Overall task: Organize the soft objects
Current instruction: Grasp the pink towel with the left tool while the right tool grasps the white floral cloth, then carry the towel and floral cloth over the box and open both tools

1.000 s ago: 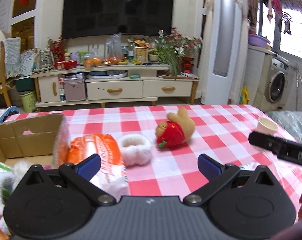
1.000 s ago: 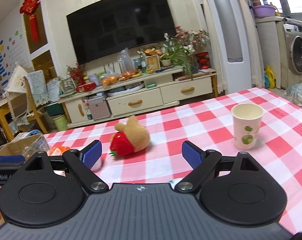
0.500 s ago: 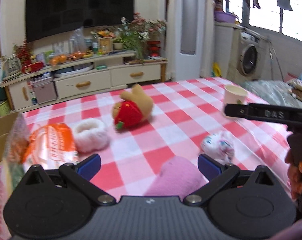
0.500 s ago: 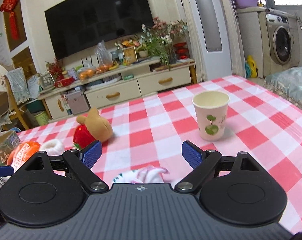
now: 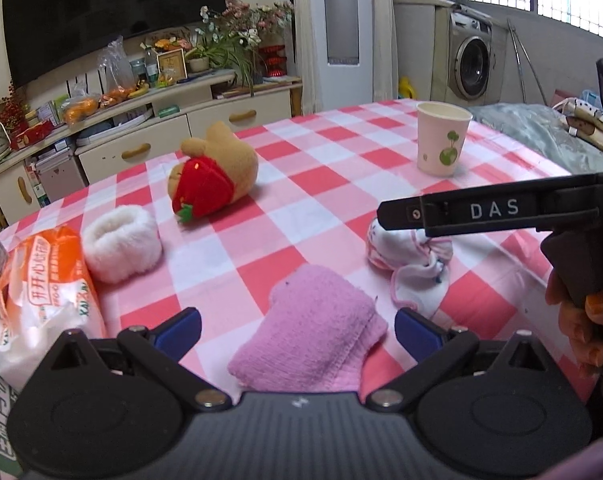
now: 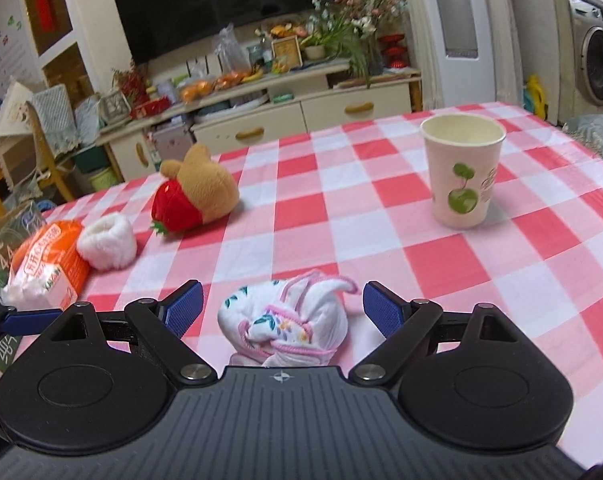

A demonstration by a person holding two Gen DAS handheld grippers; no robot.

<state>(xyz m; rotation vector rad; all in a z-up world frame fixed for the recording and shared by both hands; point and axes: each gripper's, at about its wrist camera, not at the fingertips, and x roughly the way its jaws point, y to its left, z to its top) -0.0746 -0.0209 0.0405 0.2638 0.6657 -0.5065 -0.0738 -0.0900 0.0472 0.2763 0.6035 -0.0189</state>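
Pink sock [image 5: 309,336] btwn wide L tool [image 5: 297,330] fingers, floral cloth [image 6: 285,320] btwn wide R tool [image 6: 283,308]

A matt checked cloth is spread over the surface [image 6: 309,216]. The pink sock [image 5: 309,344] is seen as nubbly terry, the white cuff [image 5: 121,248] as fluffy fleece, the bear toy [image 6: 197,196] as short plush. The cup [image 6: 461,176] is smooth paper; the orange packet [image 5: 41,300] is glossy plastic film.
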